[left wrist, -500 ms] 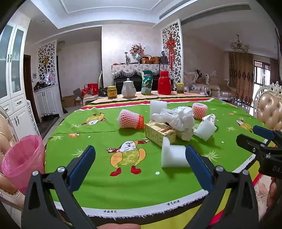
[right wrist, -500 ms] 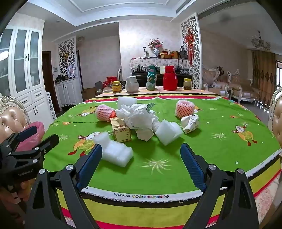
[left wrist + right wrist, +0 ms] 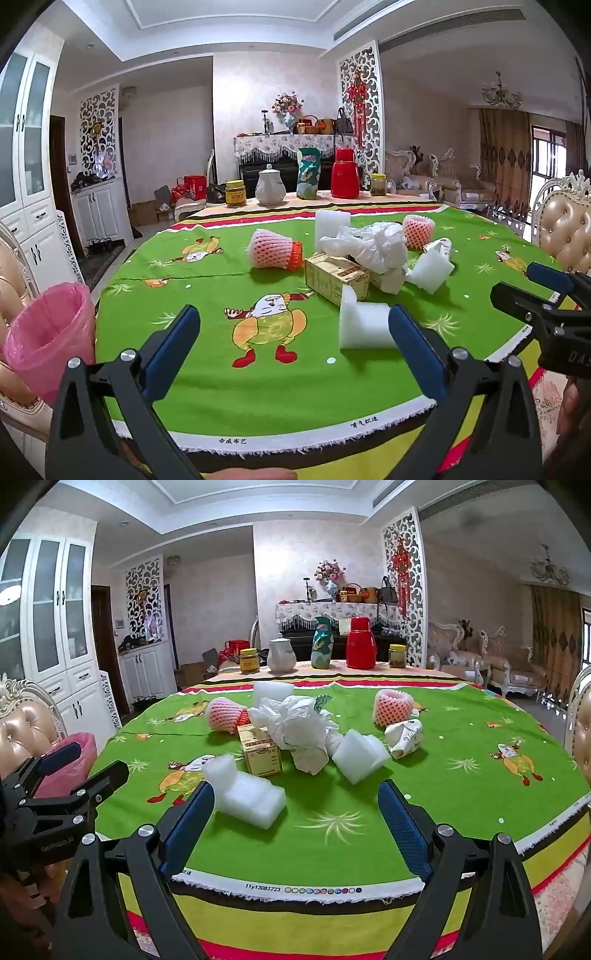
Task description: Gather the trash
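I'm at the approach step; nothing has been picked up yet. My left gripper (image 3: 293,336) hangs with its jaws spread wide and empty at the near edge of the worktop (image 3: 207,373), and my right gripper (image 3: 295,818) is likewise wide and empty. The trash sits in a loose heap mid-worktop: a foam block (image 3: 364,325) nearest me, a small carton (image 3: 334,278), a crumpled plastic bag (image 3: 369,245) and two net fruit sleeves. The pink-lined bin (image 3: 46,336) stands off the worktop's left side. Next I'd reach for the foam block, close gently, then carry it left to the bin. Compared with half a second ago, little differs; perhaps a slight drift of view, hard to judge.
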Tool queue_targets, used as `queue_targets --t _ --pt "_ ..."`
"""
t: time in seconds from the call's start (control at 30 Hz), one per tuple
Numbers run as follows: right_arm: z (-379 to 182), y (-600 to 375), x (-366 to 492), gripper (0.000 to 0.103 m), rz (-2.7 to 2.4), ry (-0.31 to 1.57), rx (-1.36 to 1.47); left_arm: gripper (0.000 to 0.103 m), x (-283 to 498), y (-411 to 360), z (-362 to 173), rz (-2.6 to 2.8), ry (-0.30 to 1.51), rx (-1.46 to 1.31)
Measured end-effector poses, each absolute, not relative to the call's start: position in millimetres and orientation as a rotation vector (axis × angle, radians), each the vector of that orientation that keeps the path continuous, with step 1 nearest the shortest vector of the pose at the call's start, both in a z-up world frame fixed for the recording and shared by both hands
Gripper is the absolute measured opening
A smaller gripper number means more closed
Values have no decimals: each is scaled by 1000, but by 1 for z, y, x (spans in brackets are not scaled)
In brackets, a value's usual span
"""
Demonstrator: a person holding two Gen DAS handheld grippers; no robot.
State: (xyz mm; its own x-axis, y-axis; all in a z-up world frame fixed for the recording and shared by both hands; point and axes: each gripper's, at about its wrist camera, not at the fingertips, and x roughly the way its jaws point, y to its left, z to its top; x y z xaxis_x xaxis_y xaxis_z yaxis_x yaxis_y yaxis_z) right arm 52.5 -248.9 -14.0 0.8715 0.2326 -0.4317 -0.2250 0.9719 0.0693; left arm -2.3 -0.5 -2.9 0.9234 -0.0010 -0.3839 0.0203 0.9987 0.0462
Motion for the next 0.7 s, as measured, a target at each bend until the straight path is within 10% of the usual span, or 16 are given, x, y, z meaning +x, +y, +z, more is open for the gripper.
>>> queue_targets --t 0.7 --pt "-7 -249 46 85 247 446 19 99 -4 1 -6 -13 402 48"
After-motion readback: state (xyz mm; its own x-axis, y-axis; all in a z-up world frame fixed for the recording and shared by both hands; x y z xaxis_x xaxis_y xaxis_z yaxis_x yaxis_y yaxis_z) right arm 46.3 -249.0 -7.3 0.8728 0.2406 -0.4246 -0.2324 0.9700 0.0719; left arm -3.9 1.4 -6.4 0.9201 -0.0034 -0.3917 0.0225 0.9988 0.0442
